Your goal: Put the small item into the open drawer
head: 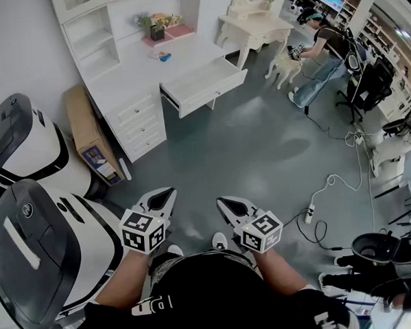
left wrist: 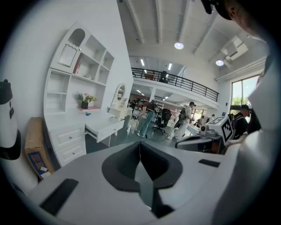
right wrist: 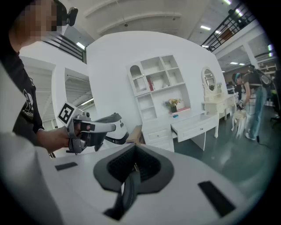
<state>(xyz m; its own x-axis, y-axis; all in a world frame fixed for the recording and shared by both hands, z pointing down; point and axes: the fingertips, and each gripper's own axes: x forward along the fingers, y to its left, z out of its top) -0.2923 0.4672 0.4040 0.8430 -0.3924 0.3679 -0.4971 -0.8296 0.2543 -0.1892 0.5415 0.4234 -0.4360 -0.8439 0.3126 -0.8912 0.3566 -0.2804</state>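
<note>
Claws: we are holding the left claw (head: pixel 164 195) and right claw (head: pixel 227 204) shut, nothing between the jaws | Task: not yet begun; the small blue item (head: pixel 163 56) is lying on the bench (head: pixel 119 89), well apart from us, behind the open drawer (head: pixel 208 81) | Room: we are facing bare floor (head: pixel 246 144) up to the drawer front; a cardboard box (head: pixel 87 132) is leaning at the bench's left side, and a cable (head: pixel 330 188) is trailing on our right.

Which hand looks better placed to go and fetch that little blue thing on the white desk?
Left, slightly. The left tongs and right tongs are both shut, empty and far from the desk, but the left lines up nearer the blue item, left of the open drawer.
</note>
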